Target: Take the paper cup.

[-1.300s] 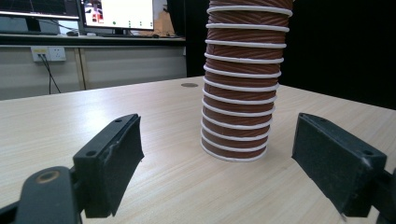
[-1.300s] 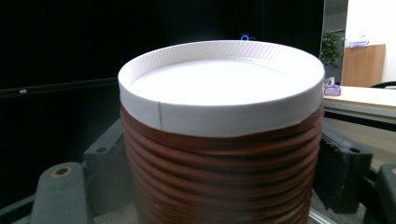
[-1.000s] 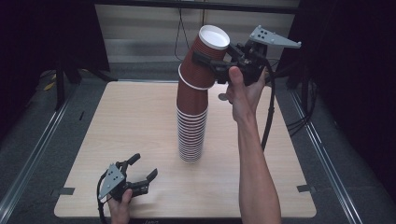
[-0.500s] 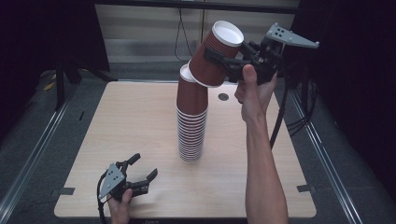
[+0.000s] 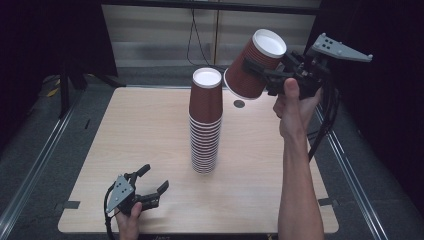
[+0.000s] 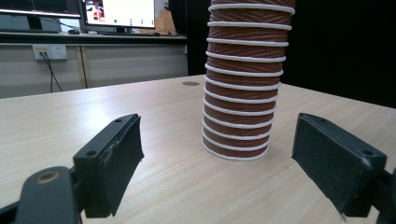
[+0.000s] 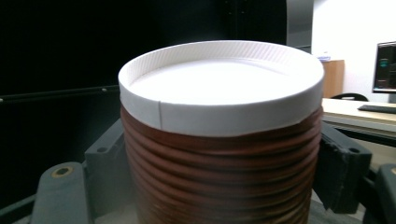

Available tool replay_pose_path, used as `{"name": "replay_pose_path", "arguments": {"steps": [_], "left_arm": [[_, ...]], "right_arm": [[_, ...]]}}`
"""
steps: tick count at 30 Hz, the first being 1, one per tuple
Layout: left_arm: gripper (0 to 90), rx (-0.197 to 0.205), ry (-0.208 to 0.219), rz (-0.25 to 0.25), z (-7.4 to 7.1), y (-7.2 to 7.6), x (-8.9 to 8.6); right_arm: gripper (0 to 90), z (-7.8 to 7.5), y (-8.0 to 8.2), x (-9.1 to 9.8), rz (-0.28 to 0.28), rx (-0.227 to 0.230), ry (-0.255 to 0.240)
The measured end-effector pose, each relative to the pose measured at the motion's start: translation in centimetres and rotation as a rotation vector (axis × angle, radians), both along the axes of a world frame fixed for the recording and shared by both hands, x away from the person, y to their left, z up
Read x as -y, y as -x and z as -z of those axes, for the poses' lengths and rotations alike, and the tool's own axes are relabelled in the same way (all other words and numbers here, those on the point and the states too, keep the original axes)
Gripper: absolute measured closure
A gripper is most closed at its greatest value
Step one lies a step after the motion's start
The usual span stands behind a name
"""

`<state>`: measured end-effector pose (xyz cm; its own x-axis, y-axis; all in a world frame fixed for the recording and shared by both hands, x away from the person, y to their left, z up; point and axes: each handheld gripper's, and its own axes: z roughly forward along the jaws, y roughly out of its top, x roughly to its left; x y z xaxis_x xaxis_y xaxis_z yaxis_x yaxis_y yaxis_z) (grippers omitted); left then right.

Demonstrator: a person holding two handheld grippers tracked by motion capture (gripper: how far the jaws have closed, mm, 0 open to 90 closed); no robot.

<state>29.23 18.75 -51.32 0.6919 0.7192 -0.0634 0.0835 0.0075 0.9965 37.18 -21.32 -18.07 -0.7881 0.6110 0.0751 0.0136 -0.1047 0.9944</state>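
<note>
Right tool (image 5: 260, 70) clamped on one brown paper cup (image 5: 254, 65), held tilted in the air just right of the cup stack (image 5: 205, 122).
Stack stands upside down, mid-tabletop (image 5: 125, 130). Left tool (image 5: 152, 182) released, jaws spread, low at the near left edge, facing the stack.

cups (image 5: 205, 125): ribbed paper (matt) | table (image 5: 125, 135): smooth wood-grain laminate

One cup stack (image 5: 205, 125), one lifted cup (image 5: 254, 64), two tongs.

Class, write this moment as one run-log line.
right gripper: shut on cup, lifted clear | left gripper: open, idle on table | cup stack: upright
</note>
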Motion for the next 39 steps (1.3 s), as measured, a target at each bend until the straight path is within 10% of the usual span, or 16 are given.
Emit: {"name": "replay_pose_path", "arguments": {"steps": [11, 23, 25, 39], "left_arm": [[15.5, 0.001, -0.013, 0.007, 0.0, 0.0, 0.2], [15.8, -0.054, -0.009, 0.041, -0.2, -0.4, 0.6], [16.1, -0.083, -0.065, 0.046, -0.4, -0.6, 0.8], [16.3, -0.062, -0.058, 0.038, -1.8, -0.8, 1.1]], "right_arm": [[20.5, 1.4, 0.9, 2.0, 0.045, -0.027, 0.044], [20.7, 6.0, 1.3, 1.7, 0.021, -0.085, 0.086], [20.7, 6.5, 1.5, 1.8, 0.027, -0.094, 0.093], [20.9, 11.8, 2.7, 2.3, 0.042, -0.153, 0.111]]}}
